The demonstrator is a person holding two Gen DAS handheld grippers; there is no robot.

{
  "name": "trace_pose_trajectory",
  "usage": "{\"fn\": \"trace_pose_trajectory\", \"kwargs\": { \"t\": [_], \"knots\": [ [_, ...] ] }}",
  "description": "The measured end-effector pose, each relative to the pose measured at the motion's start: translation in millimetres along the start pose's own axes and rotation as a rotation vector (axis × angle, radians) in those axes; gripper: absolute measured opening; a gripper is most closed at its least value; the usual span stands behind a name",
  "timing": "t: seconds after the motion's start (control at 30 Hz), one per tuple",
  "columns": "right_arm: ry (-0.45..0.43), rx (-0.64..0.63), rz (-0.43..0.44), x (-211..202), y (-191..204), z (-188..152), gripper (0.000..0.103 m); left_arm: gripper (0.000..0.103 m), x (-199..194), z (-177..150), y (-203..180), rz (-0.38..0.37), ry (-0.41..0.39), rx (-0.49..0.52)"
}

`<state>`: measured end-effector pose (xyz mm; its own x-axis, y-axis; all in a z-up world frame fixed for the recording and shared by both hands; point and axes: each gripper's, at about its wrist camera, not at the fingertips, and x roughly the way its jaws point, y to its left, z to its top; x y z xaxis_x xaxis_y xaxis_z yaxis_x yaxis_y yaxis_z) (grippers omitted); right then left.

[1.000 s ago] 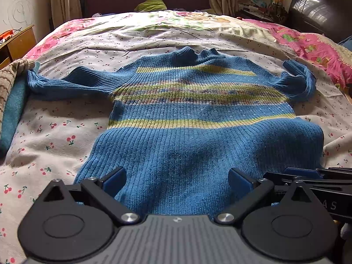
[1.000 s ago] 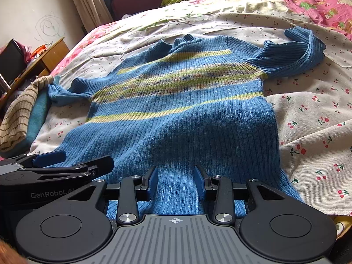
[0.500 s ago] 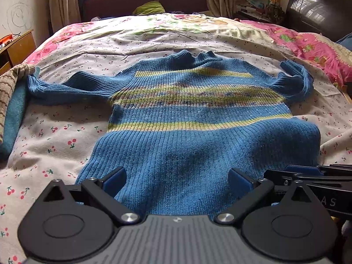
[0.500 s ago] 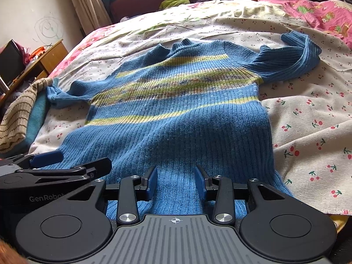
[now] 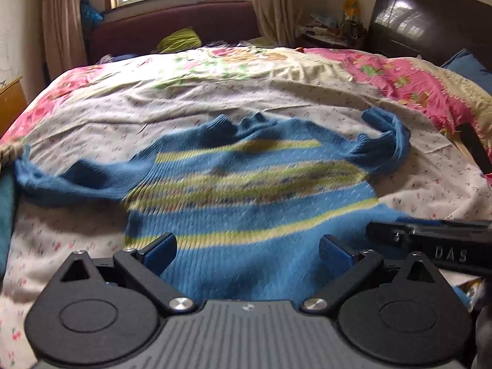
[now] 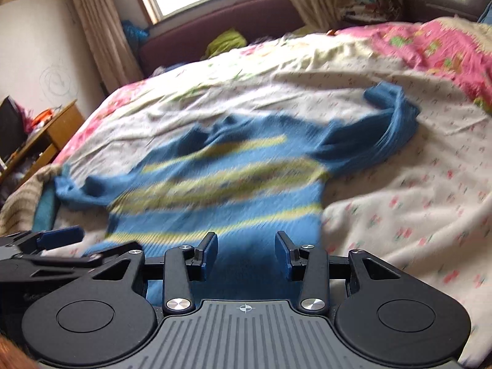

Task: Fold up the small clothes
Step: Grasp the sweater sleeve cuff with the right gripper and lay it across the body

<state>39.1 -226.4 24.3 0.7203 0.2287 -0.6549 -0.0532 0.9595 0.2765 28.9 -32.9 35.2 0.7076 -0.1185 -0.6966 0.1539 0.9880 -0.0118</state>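
A small blue knit sweater point(image 5: 246, 203) with yellow-green stripes lies face up on the bed, neck away from me, and also shows in the right wrist view point(image 6: 221, 190). Its left sleeve stretches out to the left; its right sleeve point(image 5: 387, 150) is curled back. My left gripper point(image 5: 247, 250) is open over the sweater's lower hem area. My right gripper point(image 6: 246, 249) is open with a narrower gap over the hem. Each gripper shows at the edge of the other's view. Both views are motion-blurred.
The bed has a cherry-print sheet point(image 5: 61, 240) and a pink floral quilt point(image 5: 399, 73) at the far right. A striped beige cloth point(image 6: 21, 203) lies at the left bed edge. A wooden desk point(image 6: 52, 132) stands left; a dark headboard point(image 5: 430, 21) stands right.
Both grippers have risen and tilted up, so the window and far wall came into view. The sweater sits lower and farther in both views. The jaws have not changed.
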Motion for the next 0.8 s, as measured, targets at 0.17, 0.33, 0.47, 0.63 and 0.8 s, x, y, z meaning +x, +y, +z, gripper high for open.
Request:
{"fn": "trace_pose_trajectory", "kwargs": {
  "t": [0.17,0.33,0.47,0.63,0.8],
  "knots": [
    [-0.059,0.094,-0.149,20,-64,44,0.041,0.103,27,27,-21,-0.053,-0.005,0.033],
    [-0.089,0.109,-0.292,48,-118,91,0.041,0.103,58,45,-46,-0.121,0.001,0.039],
    [-0.093,0.059,-0.364,86,-133,124,0.041,0.103,78,53,-60,-0.156,0.011,0.040],
    [-0.044,0.030,-0.439,139,-157,158,0.041,0.103,99,56,-68,-0.179,0.013,0.031],
    [0.083,0.143,-0.430,172,-189,165,0.013,0.103,107,54,-62,-0.198,0.028,0.005]
  ]
}}
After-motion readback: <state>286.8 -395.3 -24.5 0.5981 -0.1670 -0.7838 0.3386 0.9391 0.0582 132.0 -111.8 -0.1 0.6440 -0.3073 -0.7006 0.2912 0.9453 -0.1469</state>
